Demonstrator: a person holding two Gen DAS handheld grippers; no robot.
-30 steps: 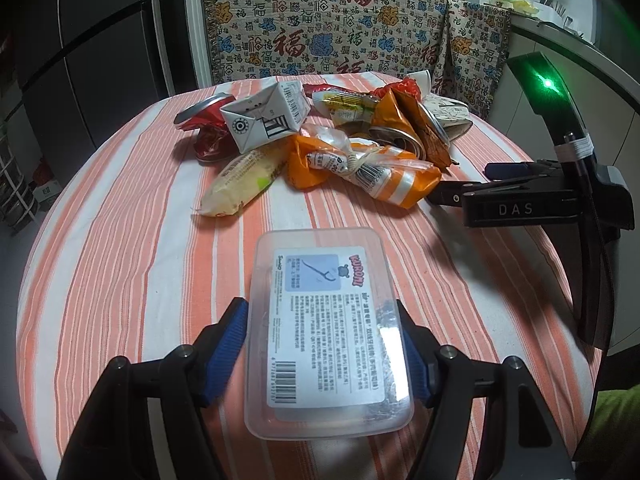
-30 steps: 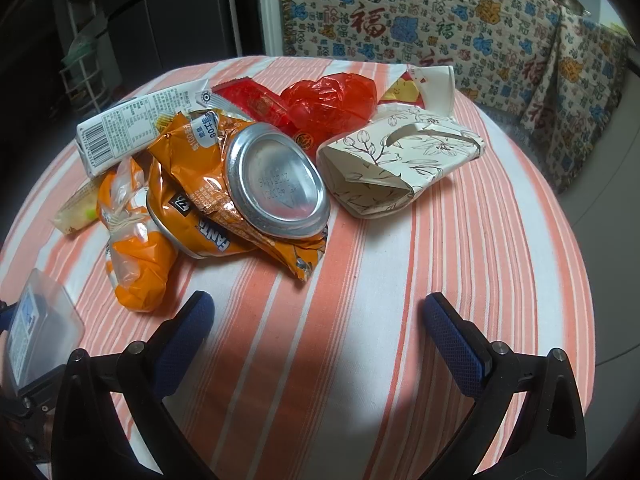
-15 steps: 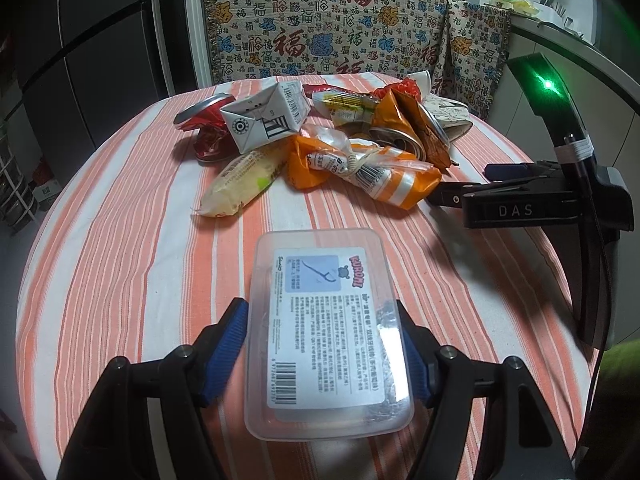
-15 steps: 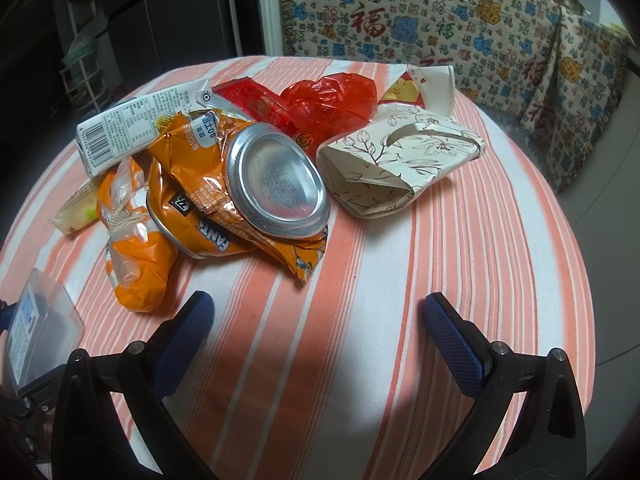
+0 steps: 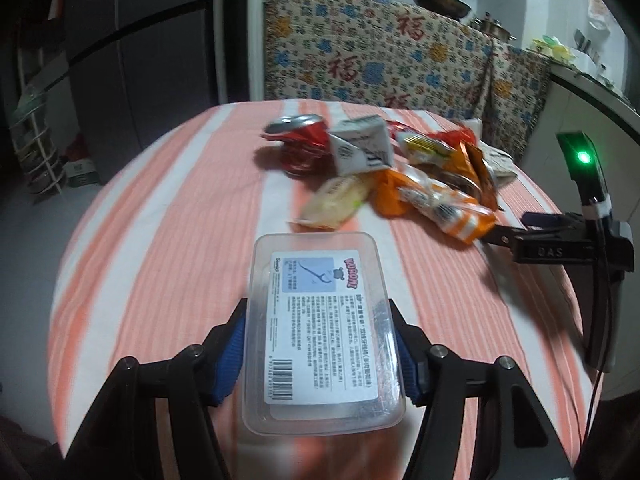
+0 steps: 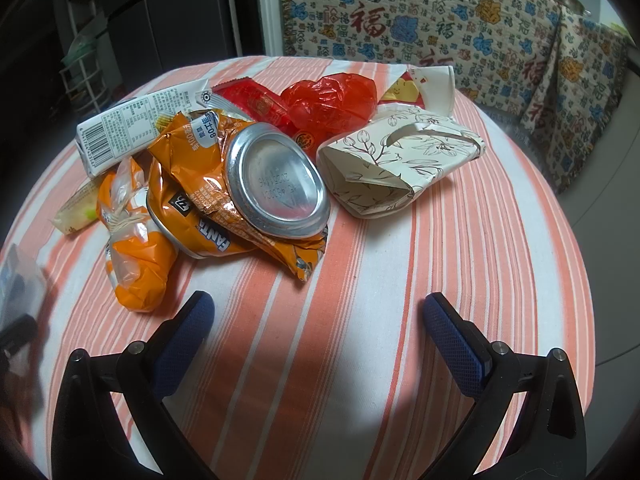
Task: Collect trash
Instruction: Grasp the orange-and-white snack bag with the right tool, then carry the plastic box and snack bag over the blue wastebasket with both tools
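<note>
Only the right wrist view shows the floral paper box [image 6: 404,168].

Table count: one clear plastic box [image 5: 320,332]; two crushed cans, one orange [image 6: 276,188], one red [image 5: 298,146]. Two orange snack wrappers [image 6: 132,248], one pale wrapper [image 5: 336,202], one red bag [image 6: 332,100]. One milk carton [image 6: 132,128], one floral paper box [image 6: 400,160], one paper cup [image 6: 432,84].

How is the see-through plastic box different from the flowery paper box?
The clear plastic box sits between the left gripper's closing pads; the floral paper box lies untouched on the striped tablecloth. The plastic box keeps its shape and has a printed label; the paper one is squashed. Both are empty-looking trash.
</note>
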